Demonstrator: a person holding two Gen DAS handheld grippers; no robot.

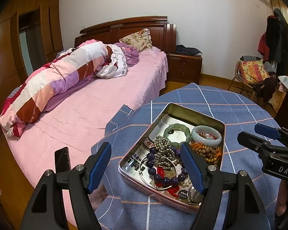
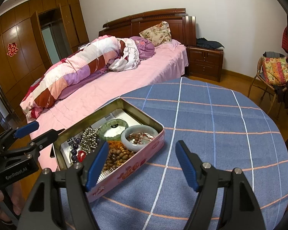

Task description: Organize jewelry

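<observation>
- Lying at the far left of the room, a bed (image 1: 98, 103) with a pink sheet carries a rolled patchwork quilt (image 1: 53, 84) and a floral pillow (image 1: 137, 39) against the wooden headboard.
- Hovering near the bed-side edge of the surface, the left claw (image 1: 146, 167) has its blue-padded fingers (image 1: 98, 167) spread wide and holds nothing; its right finger hangs over the tin's near end.
- The open metal tin (image 1: 199, 115), pink on the outside, rests on the surface (image 2: 220, 118), which is covered by a blue checked cloth.
- Inside the tin, at the near end, a purple bead bracelet (image 1: 163, 176) lies with a thin silver bangle (image 1: 144, 174) and some red pieces, next to a heap of silver-coloured beads (image 1: 163, 149).
- Further back a green bangle (image 1: 177, 132) lies beside a pale jade bangle (image 1: 206, 136), which rings a few small beads and a red thread.
- Brown wooden beads (image 2: 117, 156) with orange cord fill the tin's right side; exactly how many strands there are is hard to tell.
- The right claw (image 2: 142, 164) is also spread and empty, its left finger over the tin's corner and its right finger above bare cloth.
- A wooden nightstand (image 2: 206, 63) and a chair (image 2: 268, 84) with a patterned cushion stand beyond, at the right.
</observation>
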